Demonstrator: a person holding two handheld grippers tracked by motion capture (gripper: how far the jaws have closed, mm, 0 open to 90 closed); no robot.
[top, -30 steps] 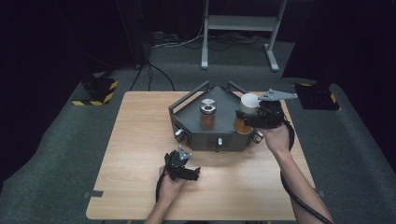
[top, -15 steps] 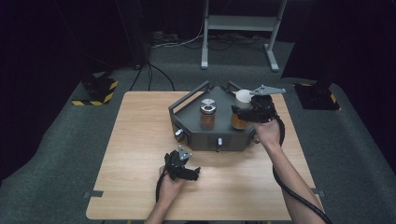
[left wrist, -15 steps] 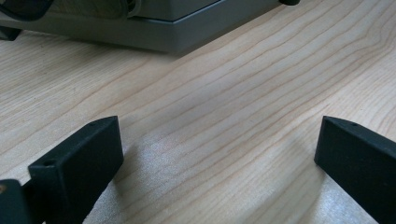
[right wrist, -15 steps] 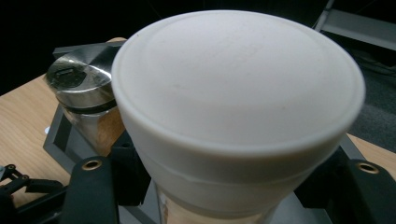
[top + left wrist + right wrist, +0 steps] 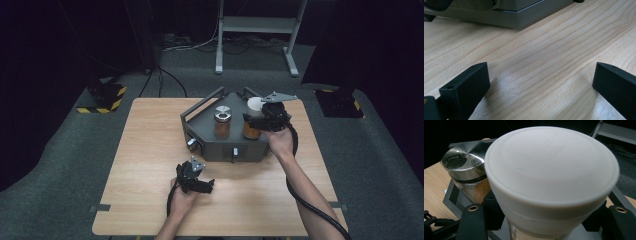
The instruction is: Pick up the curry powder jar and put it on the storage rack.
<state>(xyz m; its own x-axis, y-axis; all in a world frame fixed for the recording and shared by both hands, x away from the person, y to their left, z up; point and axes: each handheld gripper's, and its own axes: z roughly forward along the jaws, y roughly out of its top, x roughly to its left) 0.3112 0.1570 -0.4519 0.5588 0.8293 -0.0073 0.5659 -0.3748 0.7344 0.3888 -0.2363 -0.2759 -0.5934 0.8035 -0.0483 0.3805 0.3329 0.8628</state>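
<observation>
A jar with a white lid (image 5: 254, 106) and amber contents is in the grip of my right gripper (image 5: 258, 120), over the right part of the grey three-cornered tray (image 5: 210, 145). Up close, the white lid (image 5: 551, 175) sits between the right gripper's (image 5: 547, 220) black jaws, which press on the jar's sides. Just left of it in the tray stands a second jar with a silver lid (image 5: 222, 119) (image 5: 464, 165). Whether the held jar rests on the tray I cannot tell. My left gripper (image 5: 200, 180) lies low on the table in front of the tray, jaws wide apart (image 5: 541, 82) with bare wood between them.
The tray has raised handles along its back sides and knobs on its front wall (image 5: 192, 144). Its base (image 5: 511, 17) lies a short way ahead of the left gripper. The wooden table (image 5: 145, 150) ends at dark carpet, with a metal stand (image 5: 255, 30) behind.
My right gripper has carried the white-lidded jar leftward and a little down, closer to the silver-lidded jar. The left gripper has stayed put.
</observation>
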